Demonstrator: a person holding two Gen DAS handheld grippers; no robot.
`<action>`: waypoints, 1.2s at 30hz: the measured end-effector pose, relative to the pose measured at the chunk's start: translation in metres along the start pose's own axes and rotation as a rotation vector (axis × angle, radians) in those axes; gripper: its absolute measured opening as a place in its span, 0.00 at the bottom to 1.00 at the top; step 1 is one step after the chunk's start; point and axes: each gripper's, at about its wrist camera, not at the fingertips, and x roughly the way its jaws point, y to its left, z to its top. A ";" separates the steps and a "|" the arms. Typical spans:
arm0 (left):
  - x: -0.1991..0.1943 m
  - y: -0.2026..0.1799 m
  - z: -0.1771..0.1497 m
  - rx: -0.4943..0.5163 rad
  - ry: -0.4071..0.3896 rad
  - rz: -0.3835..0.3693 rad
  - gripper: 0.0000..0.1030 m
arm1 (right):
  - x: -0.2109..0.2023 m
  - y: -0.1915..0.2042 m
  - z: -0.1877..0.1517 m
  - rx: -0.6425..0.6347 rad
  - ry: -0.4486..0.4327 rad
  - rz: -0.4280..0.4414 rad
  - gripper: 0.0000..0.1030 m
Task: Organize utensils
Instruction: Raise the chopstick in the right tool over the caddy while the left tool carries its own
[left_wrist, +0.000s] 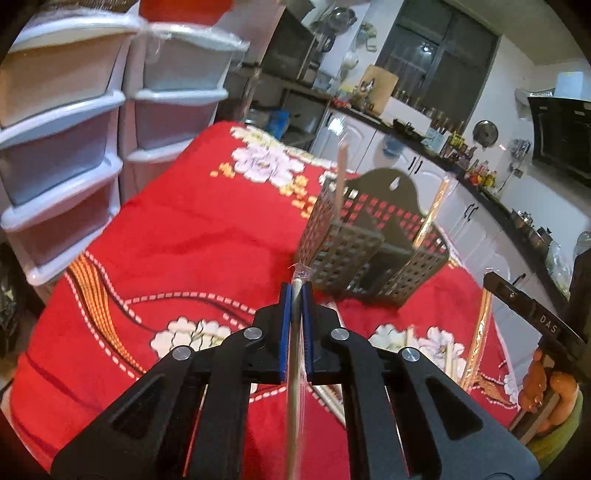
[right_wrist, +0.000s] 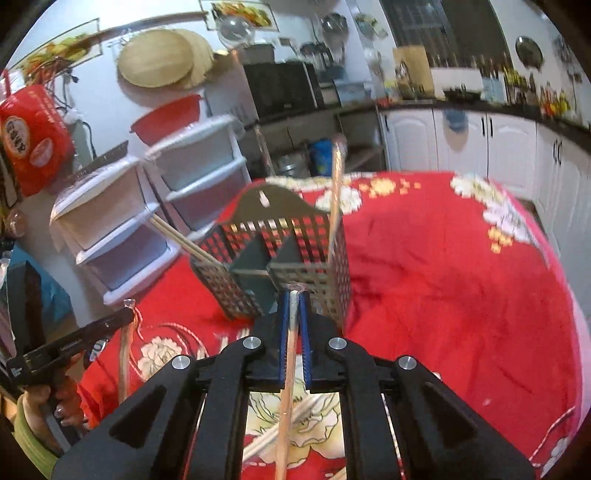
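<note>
A grey lattice utensil holder (left_wrist: 369, 243) (right_wrist: 280, 254) stands on the red flowered tablecloth (left_wrist: 192, 236) (right_wrist: 443, 280). A bare chopstick (left_wrist: 341, 181) and a plastic-wrapped one (left_wrist: 430, 218) stick up out of it. In the left wrist view my left gripper (left_wrist: 295, 291) is shut on a wrapped chopstick (left_wrist: 294, 369), just short of the holder. In its own view my right gripper (right_wrist: 293, 299) is shut on another wrapped chopstick (right_wrist: 286, 387), close in front of the holder. Each gripper also shows at the edge of the other's view, carrying its stick.
White plastic drawer towers (left_wrist: 62, 147) (right_wrist: 122, 229) stand beside the table past the holder. Loose chopsticks (right_wrist: 299, 417) (left_wrist: 448, 354) lie on the cloth under the grippers. A kitchen counter with white cabinets (left_wrist: 476, 206) (right_wrist: 461, 147) runs behind the table.
</note>
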 end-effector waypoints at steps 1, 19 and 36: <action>-0.002 -0.002 0.002 0.002 -0.006 -0.005 0.02 | -0.003 0.003 0.003 -0.011 -0.013 0.000 0.05; -0.037 -0.050 0.059 0.079 -0.144 -0.091 0.01 | -0.040 0.026 0.045 -0.078 -0.162 0.031 0.05; -0.039 -0.097 0.121 0.129 -0.258 -0.149 0.01 | -0.039 0.035 0.100 -0.105 -0.279 0.028 0.05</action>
